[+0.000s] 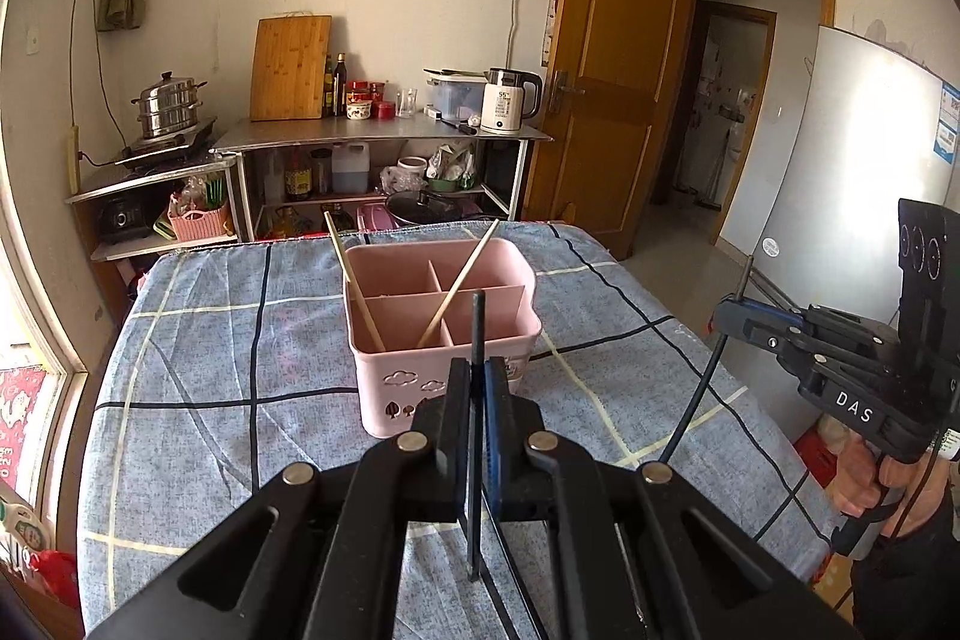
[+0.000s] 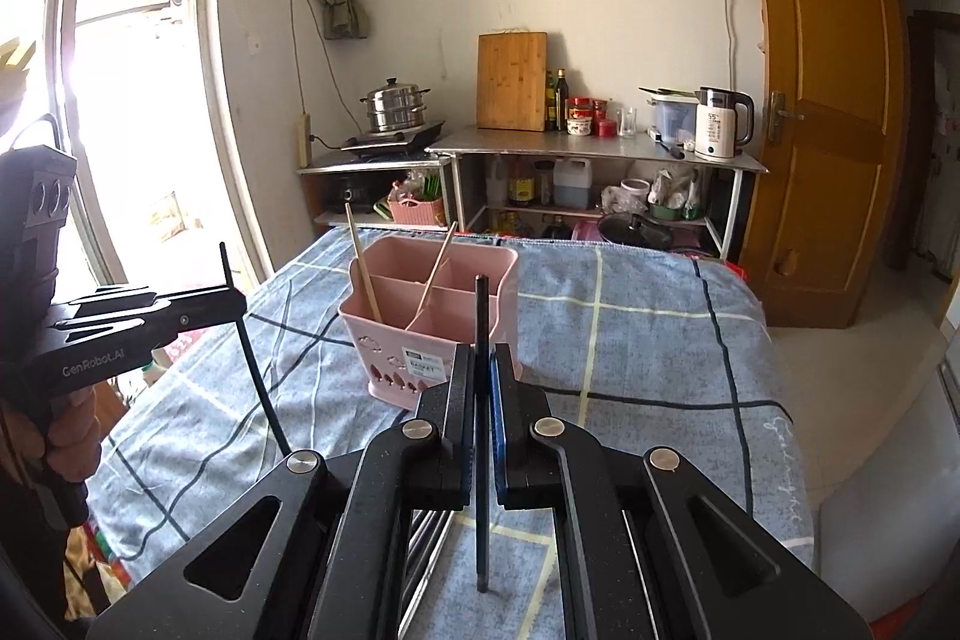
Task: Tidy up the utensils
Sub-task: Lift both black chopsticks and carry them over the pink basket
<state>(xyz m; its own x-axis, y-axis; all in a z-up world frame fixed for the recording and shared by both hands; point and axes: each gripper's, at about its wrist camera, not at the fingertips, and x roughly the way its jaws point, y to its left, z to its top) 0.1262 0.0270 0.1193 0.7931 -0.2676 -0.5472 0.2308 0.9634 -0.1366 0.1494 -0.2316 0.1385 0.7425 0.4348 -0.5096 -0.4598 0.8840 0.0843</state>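
A pink divided utensil caddy (image 1: pixel 441 334) stands on the blue checked tablecloth (image 1: pixel 240 340); it also shows in the right wrist view (image 2: pixel 432 322). Two wooden chopsticks (image 1: pixel 354 280) lean in its compartments, crossing outward. My left gripper (image 1: pixel 478 370) is shut on a black chopstick (image 1: pixel 477 328), held upright just in front of the caddy. My right gripper (image 2: pixel 480 364) is shut on another black chopstick (image 2: pixel 481 316), upright, near the caddy's right front. Each gripper shows in the other's view: the right one (image 1: pixel 738 307) and the left one (image 2: pixel 234 301), each holding its black stick.
Beyond the table stand metal shelves (image 1: pixel 384 136) with a cutting board, bottles, a kettle (image 1: pixel 507 100) and a steamer pot (image 1: pixel 168 103). A wooden door (image 1: pixel 606 70) is at the right. A window is at the left (image 2: pixel 120 100). The table's right edge drops to the floor (image 1: pixel 672 244).
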